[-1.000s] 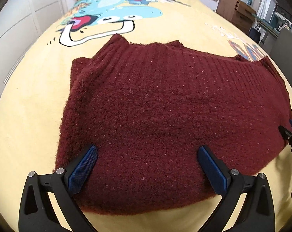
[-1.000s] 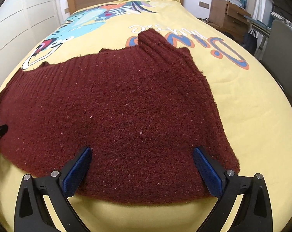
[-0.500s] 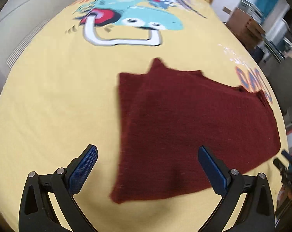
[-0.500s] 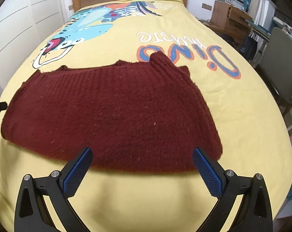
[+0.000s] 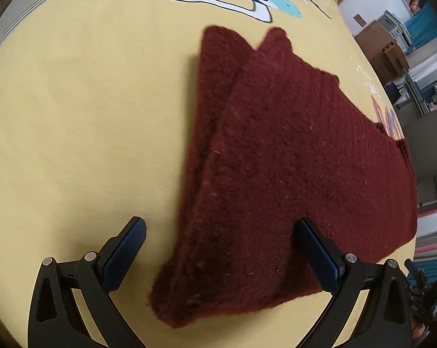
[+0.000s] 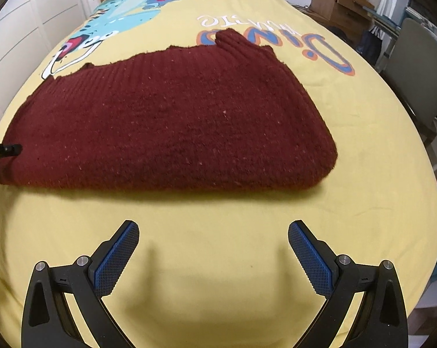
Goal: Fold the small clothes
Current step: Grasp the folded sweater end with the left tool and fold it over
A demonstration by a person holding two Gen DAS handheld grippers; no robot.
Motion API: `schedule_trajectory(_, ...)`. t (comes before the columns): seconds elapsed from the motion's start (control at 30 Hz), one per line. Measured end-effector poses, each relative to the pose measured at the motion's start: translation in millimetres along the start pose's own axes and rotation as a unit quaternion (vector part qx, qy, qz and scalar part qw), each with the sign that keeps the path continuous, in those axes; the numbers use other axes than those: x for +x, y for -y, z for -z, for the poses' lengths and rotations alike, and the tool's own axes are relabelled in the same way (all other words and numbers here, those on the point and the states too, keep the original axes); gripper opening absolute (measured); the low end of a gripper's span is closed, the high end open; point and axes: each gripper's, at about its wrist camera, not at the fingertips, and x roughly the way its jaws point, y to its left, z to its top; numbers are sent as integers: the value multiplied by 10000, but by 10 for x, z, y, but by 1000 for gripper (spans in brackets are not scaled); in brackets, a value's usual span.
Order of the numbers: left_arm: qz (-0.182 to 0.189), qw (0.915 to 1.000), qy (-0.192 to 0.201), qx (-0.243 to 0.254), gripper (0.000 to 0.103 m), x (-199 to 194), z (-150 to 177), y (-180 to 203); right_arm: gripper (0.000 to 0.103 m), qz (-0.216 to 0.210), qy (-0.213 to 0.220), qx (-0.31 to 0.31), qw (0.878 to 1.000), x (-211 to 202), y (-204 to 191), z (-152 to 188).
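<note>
Both hand-held grippers stand with their jaws spread wide and nothing between the blue pads. Along the bottom of the left wrist view, the left gripper (image 5: 221,249) sits over the near corner of the folded maroon sweater (image 5: 291,156); its right finger overlaps the knit in the frame, though contact cannot be told, and its left finger is over bare yellow bedspread (image 5: 73,101). Only this view shows the fold's layering: a lower layer peeks out along the left edge, up toward the centre top of the frame.

At the bottom of the right wrist view, the right gripper (image 6: 212,249) is clear of the sweater (image 6: 172,119), with a strip of bedspread (image 6: 212,208) between. Here the garment spans the middle of the frame as one broad band, and the ribbed neck (image 6: 233,40) shows at the upper centre. The "Dino" lettering (image 6: 276,34) reads fully only here. A tip of the left gripper pokes in at the left edge beside the sweater's end.
</note>
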Motion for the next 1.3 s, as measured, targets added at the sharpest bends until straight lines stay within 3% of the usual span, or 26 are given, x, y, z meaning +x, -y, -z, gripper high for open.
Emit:
schedule_trajectory(0.07, 64, 9998, -60, 164, 99, 40, 9, 84, 103, 31, -12, -1, 10000, -11, 22, 12)
schedule_trajectory(0.23, 279, 9992, -203, 218, 62, 29, -2, 194, 103, 47, -8, 61, 10000, -46, 94, 27)
schedule_trajectory(0.3, 487, 9984, -279, 101, 39, 8, -33, 178, 103, 59, 1, 68, 10000, -65, 118, 27)
schedule_trajectory(0.33, 615, 9977, -295, 17, 36, -30, -46, 172, 103, 60, 6, 69, 10000, -74, 129, 28)
schedule_trajectory(0.5, 541, 9980, -271, 162, 30, -196, -158, 282, 103, 72, 55, 76, 9999, -122, 166, 8)
schedule_trajectory(0.77, 898, 9956, -115, 261, 28, -629, -295, 621, 103, 110, 31, 127, 9999, -136, 267, -68)
schedule_trajectory(1.07, 1027, 9896, -45, 1008, 26, -938, -446, 1592, 103, 42, 107, 376, 9992, -233, 541, -191)
schedule_trajectory(1.3, 1099, 9822, -170, 1516, 25, -631, -448, 2612, 103, 67, 273, 558, 9980, -373, 867, -255)
